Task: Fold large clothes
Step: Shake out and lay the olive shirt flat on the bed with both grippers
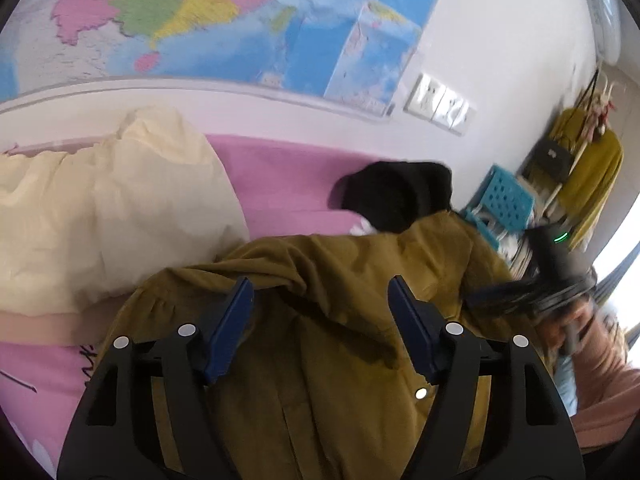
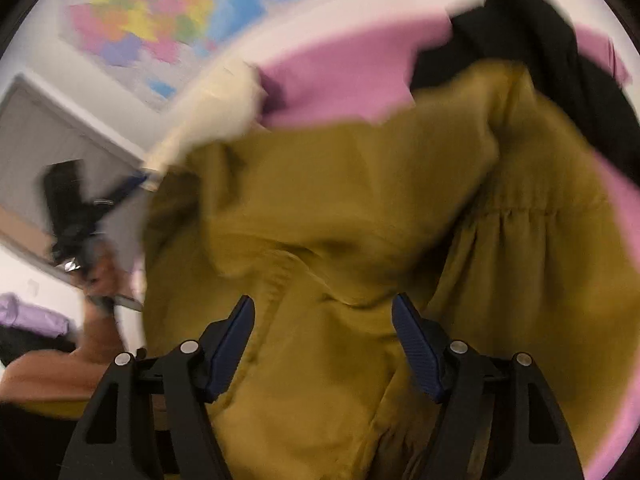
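A large olive-mustard jacket [image 1: 320,320] lies crumpled on the pink bed sheet [image 1: 280,176]; a snap button shows near its front placket. My left gripper [image 1: 320,292] hovers over it, open, with fabric below the blue pads and nothing pinched. In the right wrist view the same jacket [image 2: 360,220] fills the middle, and my right gripper [image 2: 322,312] is open above its folds. The right gripper [image 1: 520,292] shows blurred at the jacket's right edge in the left wrist view, held by a hand. The left gripper [image 2: 120,188] appears blurred at the left in the right wrist view.
A black garment [image 1: 396,196] lies on the bed beyond the jacket. A cream pillow [image 1: 100,208] sits at the left. Behind are a wall map [image 1: 240,20], wall sockets [image 1: 440,104], a teal crate [image 1: 508,196] and a rack with yellow clothes [image 1: 592,176].
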Motion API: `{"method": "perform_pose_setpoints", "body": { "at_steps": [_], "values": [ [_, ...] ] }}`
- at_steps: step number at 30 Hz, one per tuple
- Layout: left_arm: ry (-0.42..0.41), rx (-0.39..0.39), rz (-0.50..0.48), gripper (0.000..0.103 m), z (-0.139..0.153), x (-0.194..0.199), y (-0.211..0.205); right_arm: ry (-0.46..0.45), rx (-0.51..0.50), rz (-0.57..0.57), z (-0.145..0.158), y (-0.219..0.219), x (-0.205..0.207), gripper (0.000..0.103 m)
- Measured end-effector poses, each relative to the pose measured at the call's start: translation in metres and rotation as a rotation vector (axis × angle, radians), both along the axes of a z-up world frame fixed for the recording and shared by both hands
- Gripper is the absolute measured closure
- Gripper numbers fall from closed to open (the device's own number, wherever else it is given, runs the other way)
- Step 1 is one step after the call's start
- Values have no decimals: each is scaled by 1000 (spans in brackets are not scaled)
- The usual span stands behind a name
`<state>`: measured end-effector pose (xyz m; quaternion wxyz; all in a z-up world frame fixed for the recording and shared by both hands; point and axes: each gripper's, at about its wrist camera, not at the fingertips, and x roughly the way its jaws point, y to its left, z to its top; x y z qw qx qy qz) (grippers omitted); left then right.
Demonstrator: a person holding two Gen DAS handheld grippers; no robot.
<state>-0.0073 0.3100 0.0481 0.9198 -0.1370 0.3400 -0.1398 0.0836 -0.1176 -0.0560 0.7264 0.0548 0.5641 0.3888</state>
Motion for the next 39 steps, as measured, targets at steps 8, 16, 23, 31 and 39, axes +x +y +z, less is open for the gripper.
{"method": "perform_pose_setpoints", "body": {
  "at_steps": [8, 16, 23, 31, 39],
  "values": [
    [217, 7, -247, 32, -52, 18, -55, 2, 156, -93, -3, -7, 29, 97],
    [236, -72, -268, 82, -47, 96, -65, -149, 360, -154, 78, -8, 68, 100],
    [108, -113, 10, 71, -1, 168, -20, -119, 398, -266, 84, 10, 150, 95],
    [-22, -35, -50, 49, 23, 131, -24, -142, 276, -327, 61, 7, 170, 31],
    [82, 113, -500, 39, -29, 48, -106, -146, 255, -122, 60, -18, 103, 31]
  ]
}}
